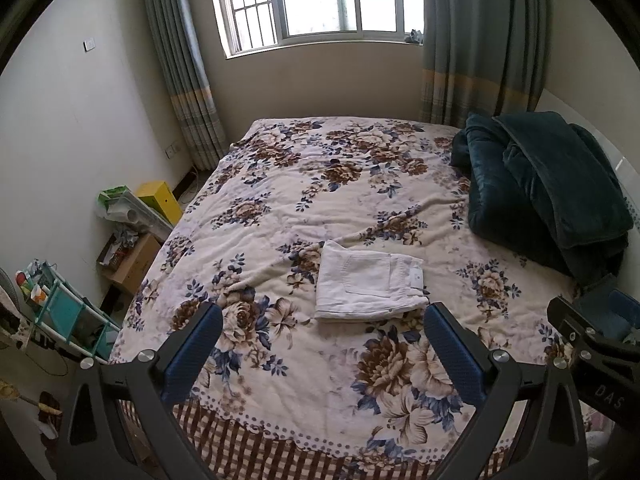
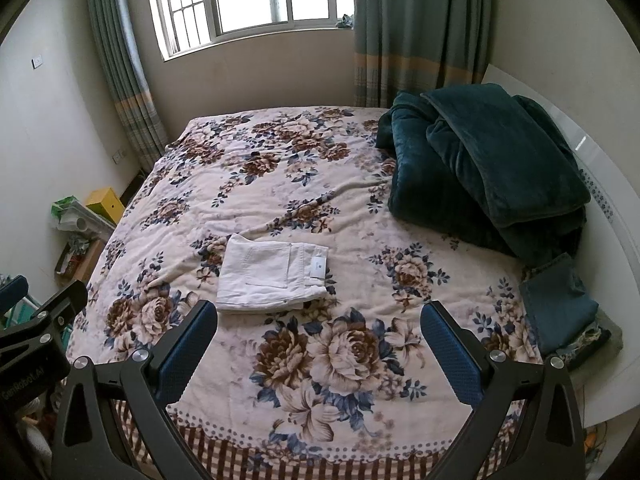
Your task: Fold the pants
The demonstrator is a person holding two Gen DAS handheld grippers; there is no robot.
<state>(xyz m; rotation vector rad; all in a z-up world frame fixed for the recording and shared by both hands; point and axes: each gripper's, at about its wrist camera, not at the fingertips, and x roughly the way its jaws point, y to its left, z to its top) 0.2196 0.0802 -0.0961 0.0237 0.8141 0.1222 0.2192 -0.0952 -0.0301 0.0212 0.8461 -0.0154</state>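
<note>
While the left wrist view looks down the length of the bed [image 1: 280, 208], the left gripper [image 1: 324, 344] stands with its jaws spread wide and nothing between them, above the near end of the floral blanket [image 1: 400, 364]. The white pants [image 1: 370, 286] lie folded into a compact rectangle on the blanket, just beyond the fingertips and nearer the right-hand finger, with a back pocket facing up and the waistband label toward the right. A dark green quilt [image 1: 552, 184] is heaped at the far right of the bed, well apart from the pants. Part of the right gripper [image 1: 592, 340] shows at the right edge of this view. Boxes and a teal rack [image 1: 64, 312] stand on the floor to the left of the bed, below the window [image 1: 320, 0] and curtains. From the right wrist view, the right gripper [image 2: 320, 340] is likewise spread wide and empty above the near blanket edge. The pants [image 2: 274, 276] lie just beyond its left-hand finger, flat and untouched. A folded blue garment [image 2: 560, 304] rests at the right edge of the bed, near the quilt [image 2: 488, 168]. Part of the left gripper [image 2: 40, 320] shows at the left edge.
</note>
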